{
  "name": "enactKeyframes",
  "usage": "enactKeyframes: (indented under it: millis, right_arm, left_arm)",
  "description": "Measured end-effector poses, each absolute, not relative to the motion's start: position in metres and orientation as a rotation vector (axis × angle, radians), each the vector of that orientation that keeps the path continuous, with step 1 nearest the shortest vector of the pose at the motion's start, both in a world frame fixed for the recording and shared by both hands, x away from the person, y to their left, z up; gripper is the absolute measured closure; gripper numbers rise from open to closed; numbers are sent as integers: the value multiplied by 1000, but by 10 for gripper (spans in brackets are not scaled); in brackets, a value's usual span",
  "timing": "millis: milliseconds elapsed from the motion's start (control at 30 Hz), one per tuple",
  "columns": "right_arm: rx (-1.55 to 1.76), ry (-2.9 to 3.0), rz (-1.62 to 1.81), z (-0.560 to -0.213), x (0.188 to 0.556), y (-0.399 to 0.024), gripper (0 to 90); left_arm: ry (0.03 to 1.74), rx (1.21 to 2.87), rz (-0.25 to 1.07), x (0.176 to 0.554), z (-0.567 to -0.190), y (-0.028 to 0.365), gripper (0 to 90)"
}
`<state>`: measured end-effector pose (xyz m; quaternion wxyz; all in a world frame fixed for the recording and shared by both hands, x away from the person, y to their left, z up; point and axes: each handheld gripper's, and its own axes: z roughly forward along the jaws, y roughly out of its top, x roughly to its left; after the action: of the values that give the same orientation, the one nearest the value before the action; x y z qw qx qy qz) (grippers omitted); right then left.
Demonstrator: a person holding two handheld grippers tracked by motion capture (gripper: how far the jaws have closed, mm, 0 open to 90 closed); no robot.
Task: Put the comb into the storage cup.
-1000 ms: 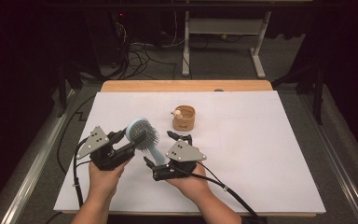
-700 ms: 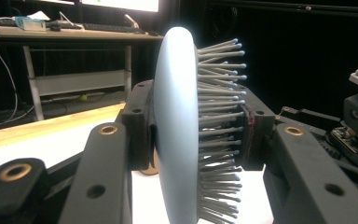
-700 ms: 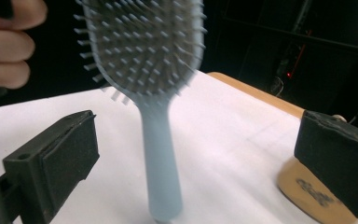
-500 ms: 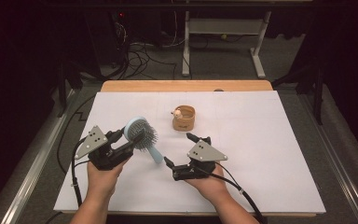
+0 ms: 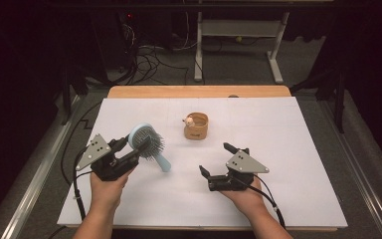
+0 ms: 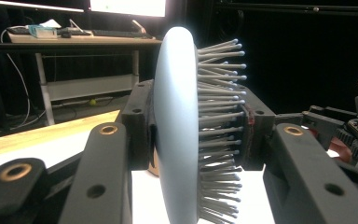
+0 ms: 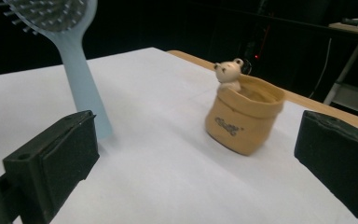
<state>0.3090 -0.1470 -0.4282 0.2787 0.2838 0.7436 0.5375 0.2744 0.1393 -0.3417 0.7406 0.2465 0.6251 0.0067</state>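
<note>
Your left tool (image 5: 125, 153) clamps the pale blue plastic hairbrush (image 5: 146, 143) by its round, grey-bristled head, above the white surface's (image 5: 298, 149) left part. Your right tool (image 5: 220, 160) stands open and empty, facing a tan fabric pouch (image 7: 242, 117); its dark print is unreadable.

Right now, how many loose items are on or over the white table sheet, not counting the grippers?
2. The light blue hairbrush is clamped by its head in the left gripper, handle end down toward the sheet. The tan fabric pouch with a small bear figure stands mid-sheet, apart from both grippers.
</note>
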Motion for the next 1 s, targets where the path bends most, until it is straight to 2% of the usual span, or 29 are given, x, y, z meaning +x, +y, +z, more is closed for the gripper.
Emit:
enactKeyframes:
  millis: [1000]
  right_arm:
    - [947,1878,1357,-443,300,-248,3]
  left_arm:
    - [1378,494,43,278,-341,151,574]
